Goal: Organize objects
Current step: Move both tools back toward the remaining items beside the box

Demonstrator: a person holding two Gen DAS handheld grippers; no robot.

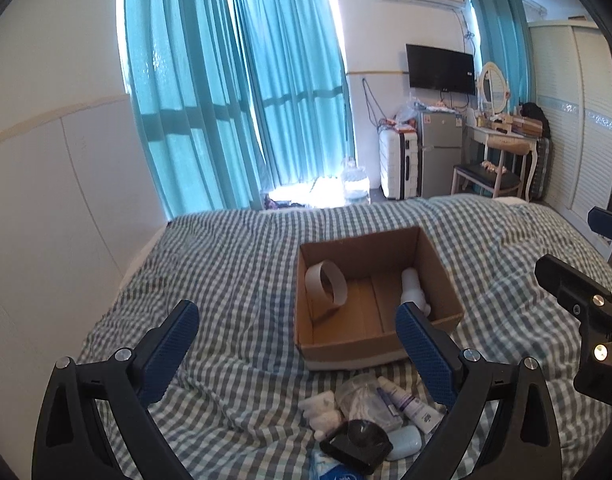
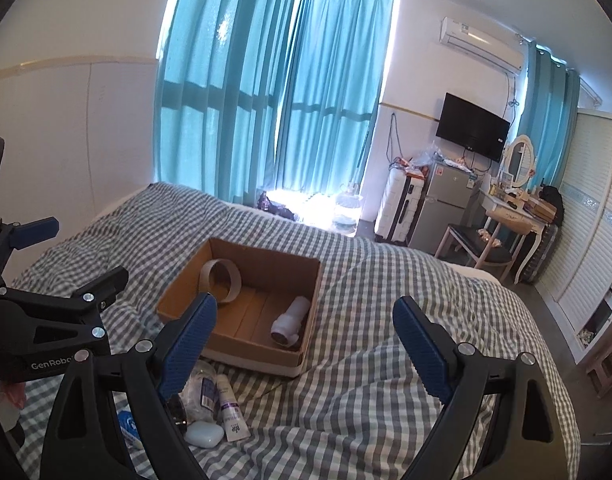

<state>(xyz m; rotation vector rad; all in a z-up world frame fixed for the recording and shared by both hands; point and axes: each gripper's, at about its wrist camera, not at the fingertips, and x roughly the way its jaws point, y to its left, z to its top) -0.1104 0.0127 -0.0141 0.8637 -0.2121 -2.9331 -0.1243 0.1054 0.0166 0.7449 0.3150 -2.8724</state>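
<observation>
Both claws hang spread wide over the bed (image 1: 234,264), holding nothing: the left claw (image 1: 298,356) sits above the loose pile, the right claw (image 2: 306,344) over bare quilt to the side. By the look of it, the job stands between picks, part done.

Nearest, at 6 o'clock in the left view, lie the things yet to be sorted: a black dish (image 1: 356,446), a pale case (image 1: 404,442), a tube (image 1: 410,400), a clear bag (image 1: 366,398) and a white plush (image 1: 322,410). Beyond them, toward 12 o'clock, the box (image 1: 370,344) already holds a tape roll (image 1: 326,284) and a white bottle (image 1: 412,286).

The next move likely calls for lowering one claw onto a single item, closing on it, then carrying it over the box's near wall.

The right view shows the bottle's dark cap end and the left tool at 9 o'clock; the left view alone shows the plush and dish plainly.
</observation>
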